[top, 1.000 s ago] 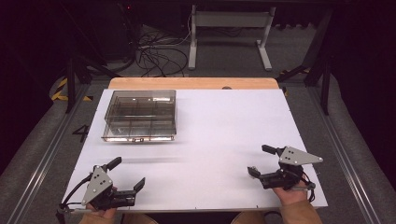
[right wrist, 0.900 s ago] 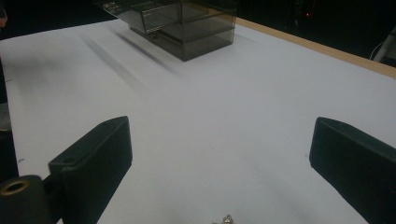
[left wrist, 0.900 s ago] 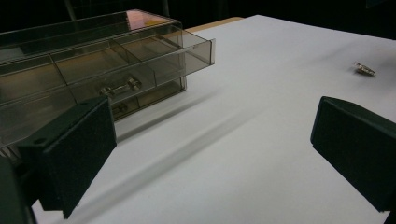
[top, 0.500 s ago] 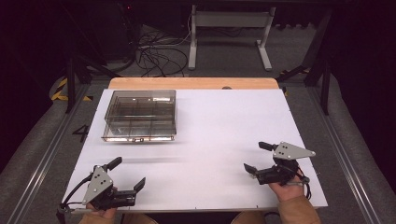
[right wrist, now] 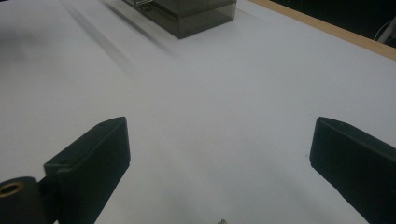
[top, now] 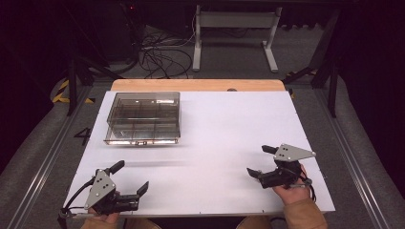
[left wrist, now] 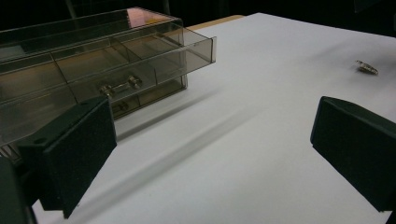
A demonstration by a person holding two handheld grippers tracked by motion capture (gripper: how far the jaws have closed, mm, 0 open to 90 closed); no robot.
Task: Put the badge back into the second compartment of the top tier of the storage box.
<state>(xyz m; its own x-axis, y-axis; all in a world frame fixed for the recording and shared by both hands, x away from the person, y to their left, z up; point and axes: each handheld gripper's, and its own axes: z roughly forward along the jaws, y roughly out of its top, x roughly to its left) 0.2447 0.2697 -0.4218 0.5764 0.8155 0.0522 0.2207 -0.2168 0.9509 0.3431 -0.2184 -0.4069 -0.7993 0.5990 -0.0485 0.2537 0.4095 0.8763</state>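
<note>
your left gripper [top: 128, 185] rests at the near left edge of the white table [top: 229, 124], jaws apart and empty. your right gripper [top: 261, 162] hovers near right, jaws likewise apart, likely lining up on a small metal piece [left wrist: 367, 67]. the smoky plastic box [top: 143, 118] sits far left.

A smoky clear plastic organizer box [top: 143, 118] with divided compartments sits on the white counter [top: 229, 129], well ahead of the left fingers [left wrist: 70, 154]; its drawer juts out slightly and shows a small metal latch [left wrist: 116, 87]. A tiny metal piece [left wrist: 366, 67] lies on the counter near the right fingers [right wrist: 88, 168].
</note>
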